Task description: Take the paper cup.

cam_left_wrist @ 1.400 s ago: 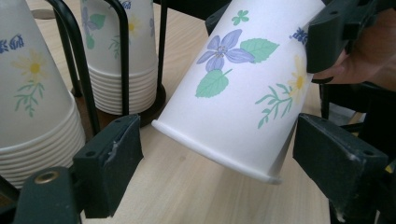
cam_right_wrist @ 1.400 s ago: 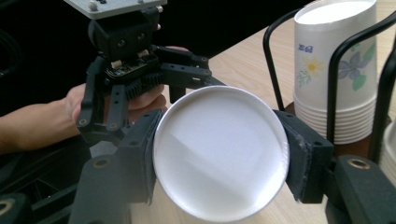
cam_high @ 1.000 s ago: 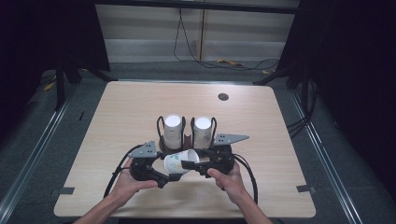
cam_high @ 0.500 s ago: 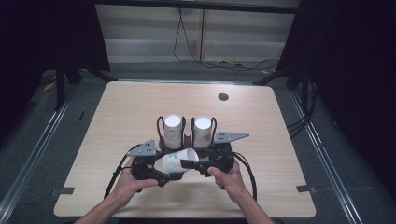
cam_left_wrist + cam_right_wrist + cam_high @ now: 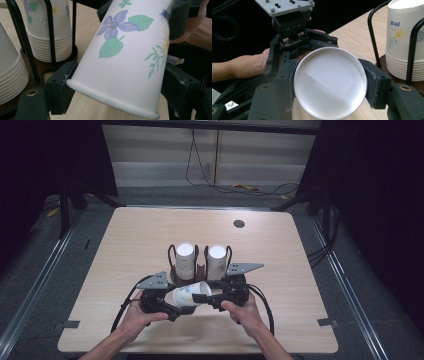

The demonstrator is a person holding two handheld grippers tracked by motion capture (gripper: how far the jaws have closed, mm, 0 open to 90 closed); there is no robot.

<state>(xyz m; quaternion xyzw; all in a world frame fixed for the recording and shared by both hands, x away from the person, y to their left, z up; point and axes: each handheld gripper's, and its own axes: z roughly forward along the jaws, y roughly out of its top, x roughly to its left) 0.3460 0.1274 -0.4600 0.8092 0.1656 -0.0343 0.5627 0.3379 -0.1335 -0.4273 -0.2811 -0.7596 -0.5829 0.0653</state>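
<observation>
A white paper cup (image 5: 190, 294) printed with flowers and leaves lies on its side above the table, held between both grippers. My left gripper (image 5: 172, 306) is shut on its rim end; in the left gripper view the cup (image 5: 125, 50) sits between the jaws of the left gripper (image 5: 120, 87). My right gripper (image 5: 207, 296) is shut on the base end. In the right gripper view the cup's round white bottom (image 5: 327, 75) faces the camera between the jaws of the right gripper (image 5: 329, 87).
Just behind the grippers stands a black wire rack (image 5: 199, 270) with two upright stacks of the same cups (image 5: 184, 260) (image 5: 216, 261). The wooden table (image 5: 140, 235) has a dark round grommet (image 5: 239, 224) at the back right. Cables trail from both grippers.
</observation>
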